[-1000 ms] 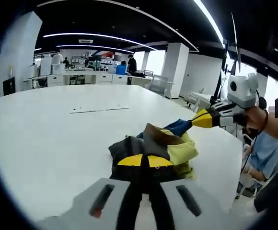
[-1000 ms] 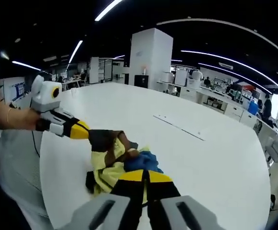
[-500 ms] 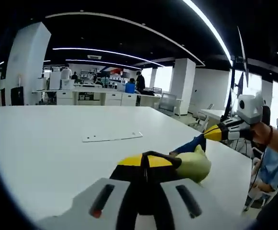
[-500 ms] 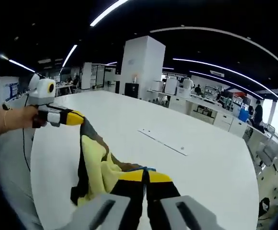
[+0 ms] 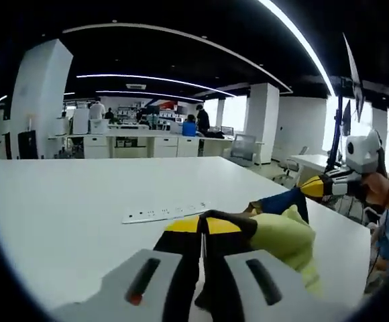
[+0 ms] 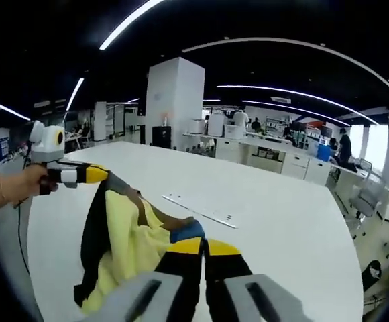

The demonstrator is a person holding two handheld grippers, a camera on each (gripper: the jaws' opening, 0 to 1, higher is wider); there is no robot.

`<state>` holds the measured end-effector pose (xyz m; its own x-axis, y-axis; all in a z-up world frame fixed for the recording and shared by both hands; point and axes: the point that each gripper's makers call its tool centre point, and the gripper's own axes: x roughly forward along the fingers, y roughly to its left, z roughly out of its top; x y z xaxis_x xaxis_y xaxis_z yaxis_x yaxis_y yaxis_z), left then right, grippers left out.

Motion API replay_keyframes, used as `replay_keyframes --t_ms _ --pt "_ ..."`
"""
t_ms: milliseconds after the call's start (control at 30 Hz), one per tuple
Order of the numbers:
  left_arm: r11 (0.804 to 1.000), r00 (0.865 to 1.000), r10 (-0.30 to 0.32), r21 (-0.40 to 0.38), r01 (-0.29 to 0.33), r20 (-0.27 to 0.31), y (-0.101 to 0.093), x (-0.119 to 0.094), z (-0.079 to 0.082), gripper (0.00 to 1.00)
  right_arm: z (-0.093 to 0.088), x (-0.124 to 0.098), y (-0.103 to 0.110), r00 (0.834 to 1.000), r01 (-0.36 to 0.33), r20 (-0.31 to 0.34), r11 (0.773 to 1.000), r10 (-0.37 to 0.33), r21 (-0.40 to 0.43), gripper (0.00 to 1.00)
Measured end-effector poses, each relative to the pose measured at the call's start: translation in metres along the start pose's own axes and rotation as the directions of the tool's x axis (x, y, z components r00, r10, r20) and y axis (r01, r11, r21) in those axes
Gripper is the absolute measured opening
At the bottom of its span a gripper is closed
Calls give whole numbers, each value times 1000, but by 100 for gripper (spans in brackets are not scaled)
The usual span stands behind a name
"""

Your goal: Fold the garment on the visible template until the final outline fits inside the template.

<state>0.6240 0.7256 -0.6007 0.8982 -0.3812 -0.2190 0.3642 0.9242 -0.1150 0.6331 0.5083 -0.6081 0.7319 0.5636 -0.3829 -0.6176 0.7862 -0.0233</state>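
A yellow, black and blue garment (image 6: 124, 245) hangs in the air over the white table (image 6: 275, 215), stretched between the two grippers. My right gripper (image 6: 203, 247) is shut on its blue edge near me, and my left gripper (image 6: 100, 175) holds the far dark corner at the left of the right gripper view. In the left gripper view my left gripper (image 5: 203, 225) is shut on dark cloth, the yellow garment (image 5: 285, 235) bulges beyond it, and my right gripper (image 5: 313, 188) grips the blue part at the right. The thin template outline (image 5: 164, 212) lies flat on the table past the garment; the template outline (image 6: 200, 209) shows beyond the cloth.
A person's hand (image 6: 10, 191) holds the left gripper. Behind the table stand white pillars (image 6: 171, 100), desks with equipment and people (image 5: 198, 121) in the distance. Office chairs (image 6: 362, 201) stand at the table's far right edge.
Both grippers rose and moved apart, lifting the crumpled garment off the table so that it now hangs spread between them. Both views tilted up with the hands.
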Motion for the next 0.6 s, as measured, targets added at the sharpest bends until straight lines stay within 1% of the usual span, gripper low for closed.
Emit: replay_keyframes --t_ms 67,100,167,200,233,267,300,333,367,400,433,467,500,533,567,600 --pt "1000 1000 12 -17 -13 -12 9 14 -5 0 -2 7 -8 1000 12 -1 1000 -12 19 0" --pt "999 1000 20 -26 -21 -20 14 22 -8 0 -4 13 -13 1000 21 -11 999 -21 42 0" --pt "999 999 31 -37 -32 -34 21 33 -14 0 -7 23 -18 999 29 -22 999 -28 45 0" --pt "999 998 38 -32 -39 -40 24 39 -16 0 -9 28 -21 999 36 -31 999 -35 39 0" --pt "998 996 54 -15 -55 -65 30 46 -23 0 -15 34 -26 997 45 -63 999 -44 20 0" --pt "998 994 63 0 -64 -89 33 50 -28 0 -16 39 -28 997 44 -64 999 -43 18 0" --pt "998 993 63 1 -64 -98 34 54 -30 0 -18 45 -31 997 44 -64 999 -42 29 0" --pt "998 994 57 10 -56 -96 34 60 -31 0 -21 49 -33 997 46 -67 997 -42 61 0" --pt "998 994 58 21 -56 -98 34 63 -33 0 -23 53 -35 996 50 -71 996 -45 71 0" --pt "998 992 65 29 -62 -110 37 69 -37 0 -28 59 -40 995 61 -80 996 -55 70 0" --pt "998 991 67 29 -64 -117 39 73 -40 0 -32 62 -43 993 75 -95 993 -66 90 0" --pt "997 990 70 31 -66 -124 41 77 -43 0 -35 66 -45 993 75 -100 992 -65 100 0" --pt "997 987 71 24 -68 -143 45 83 -49 0 -37 72 -47 993 76 -98 990 -65 120 0" --pt "997 986 73 20 -71 -149 47 87 -51 0 -40 75 -49 993 82 -100 985 -68 151 0" --pt "996 984 84 39 -79 -160 51 92 -54 0 -42 78 -51 992 86 -104 984 -70 158 0" --pt "993 980 99 74 -87 -175 54 95 -58 0 -48 84 -56 989 104 -121 980 -83 171 0"
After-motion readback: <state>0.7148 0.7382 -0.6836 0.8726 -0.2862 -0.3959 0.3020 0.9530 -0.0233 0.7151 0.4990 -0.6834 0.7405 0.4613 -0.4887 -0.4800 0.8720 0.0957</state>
